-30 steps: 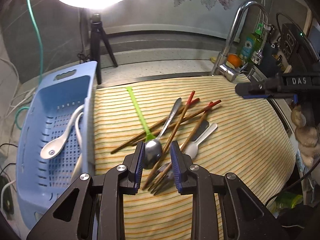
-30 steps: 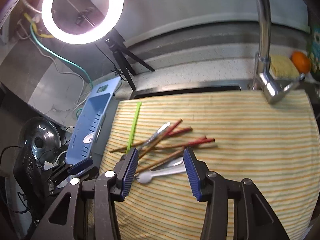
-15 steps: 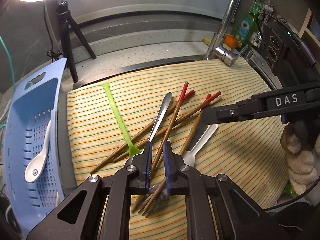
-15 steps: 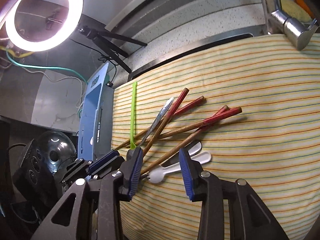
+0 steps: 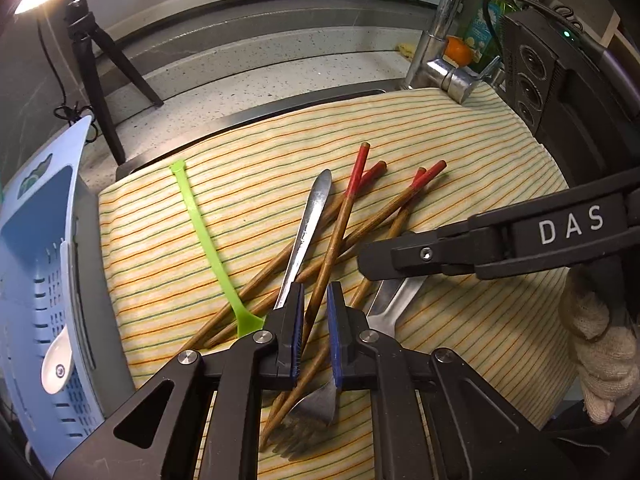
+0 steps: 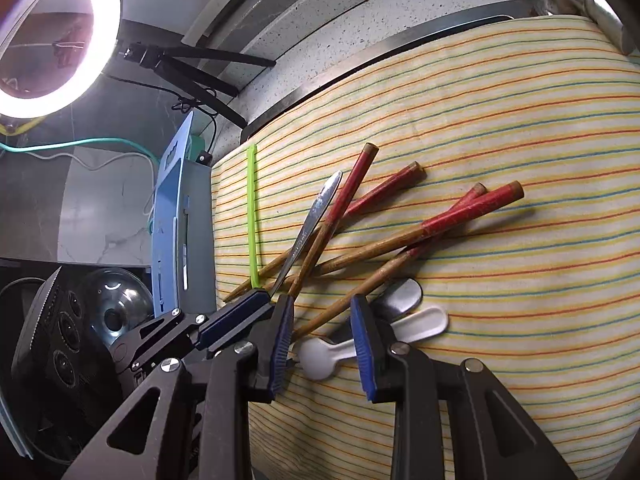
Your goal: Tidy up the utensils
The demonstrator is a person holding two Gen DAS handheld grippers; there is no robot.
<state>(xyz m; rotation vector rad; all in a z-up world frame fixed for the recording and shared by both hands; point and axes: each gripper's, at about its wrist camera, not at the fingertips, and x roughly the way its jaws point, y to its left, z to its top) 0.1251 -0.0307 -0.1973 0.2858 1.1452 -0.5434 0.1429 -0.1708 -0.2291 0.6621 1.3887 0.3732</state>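
Note:
Several red-tipped wooden chopsticks lie crossed on a striped cloth with a metal spoon, a green plastic utensil and a metal fork. My left gripper has its jaws narrowly closed around one chopstick beside the spoon handle. My right gripper is open, low over a chopstick, a white plastic spoon and a metal handle.
A blue slotted basket with a white spoon stands left of the cloth. A faucet rises at the back right. A ring light on a tripod stands at the back left.
My left gripper moved forward over the pile and its jaws narrowed around a chopstick. My right gripper came lower and closer to the white spoon, jaws somewhat narrower.

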